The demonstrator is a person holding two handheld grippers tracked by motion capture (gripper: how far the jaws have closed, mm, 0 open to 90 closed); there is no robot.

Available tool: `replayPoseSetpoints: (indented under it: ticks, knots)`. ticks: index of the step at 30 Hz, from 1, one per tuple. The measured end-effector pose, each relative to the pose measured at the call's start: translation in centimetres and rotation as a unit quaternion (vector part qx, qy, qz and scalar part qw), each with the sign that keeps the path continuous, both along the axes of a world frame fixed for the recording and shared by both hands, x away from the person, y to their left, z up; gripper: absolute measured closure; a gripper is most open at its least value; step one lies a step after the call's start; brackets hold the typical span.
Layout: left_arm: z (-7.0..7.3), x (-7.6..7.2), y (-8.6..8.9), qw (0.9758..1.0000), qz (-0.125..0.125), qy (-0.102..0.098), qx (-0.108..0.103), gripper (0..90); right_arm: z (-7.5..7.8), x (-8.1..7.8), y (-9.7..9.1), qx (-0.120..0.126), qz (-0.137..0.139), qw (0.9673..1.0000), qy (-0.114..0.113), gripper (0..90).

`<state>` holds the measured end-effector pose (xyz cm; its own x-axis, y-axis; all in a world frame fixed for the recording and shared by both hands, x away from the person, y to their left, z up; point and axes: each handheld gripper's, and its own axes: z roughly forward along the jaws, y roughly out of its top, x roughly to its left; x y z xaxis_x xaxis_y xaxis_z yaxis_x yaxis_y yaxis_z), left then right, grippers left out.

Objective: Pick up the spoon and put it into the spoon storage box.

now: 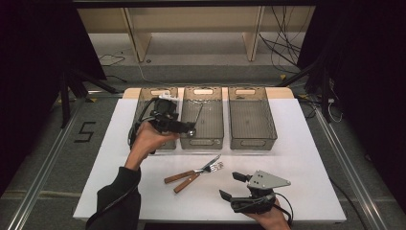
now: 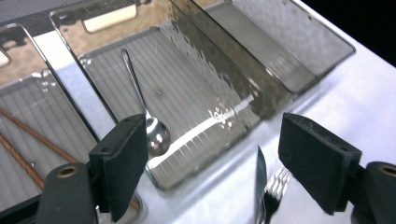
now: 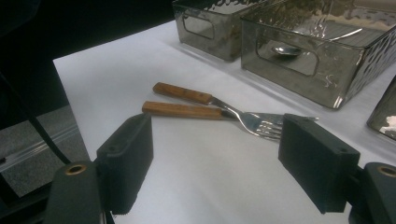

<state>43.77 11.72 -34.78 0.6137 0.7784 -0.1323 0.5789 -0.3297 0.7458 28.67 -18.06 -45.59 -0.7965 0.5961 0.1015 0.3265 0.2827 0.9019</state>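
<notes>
Right gripper [image 1: 229,186] near me, low on counter [image 1: 306,158], jaws spread, empty, pointing at fork [image 3: 252,120] and knife [image 1: 184,174] lying crossed mid-counter, near side of bins. My left gripper [image 1: 190,130] released, nothing between jaws, over near rim of middle bin [image 2: 187,182]; spoon [image 2: 149,126] lies inside it. Fork, knife: light, stiff, steel ends slick and thin. I judge wooden handles the best hold, taken across their width, one piece at a time since they overlap.

Left tool [image 1: 190,131] over middle bin [image 1: 203,142]
</notes>
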Motion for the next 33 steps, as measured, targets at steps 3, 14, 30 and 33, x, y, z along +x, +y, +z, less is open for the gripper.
replayPoseSetpoints:
  ticks: [3, 14, 30, 33]
  knots:
    - [-0.8, -0.9, 0.2, 1.0, -0.004, 0.0, 0.007, 24.1, 0.0, 0.0, 0.0, 0.001, -0.001, 1.0, -0.001, 27.0]
    - [-4.5, -3.1, 1.7, 0.9995, -0.021, 0.014, 0.021, 24.2, -0.1, 0.1, -0.1, -0.002, 0.0, 1.0, -0.003, 27.0]
    - [-6.7, -4.9, 2.5, 0.9979, -0.041, 0.001, 0.05, 23.7, -0.2, 0.1, -0.3, -0.002, -0.002, 1.0, -0.004, 26.9]
    - [-7.4, -5.1, 2.5, 0.9974, -0.045, 0.003, 0.056, 23.0, -0.1, 0.1, -0.3, 0.0, -0.003, 1.0, -0.004, 26.9]
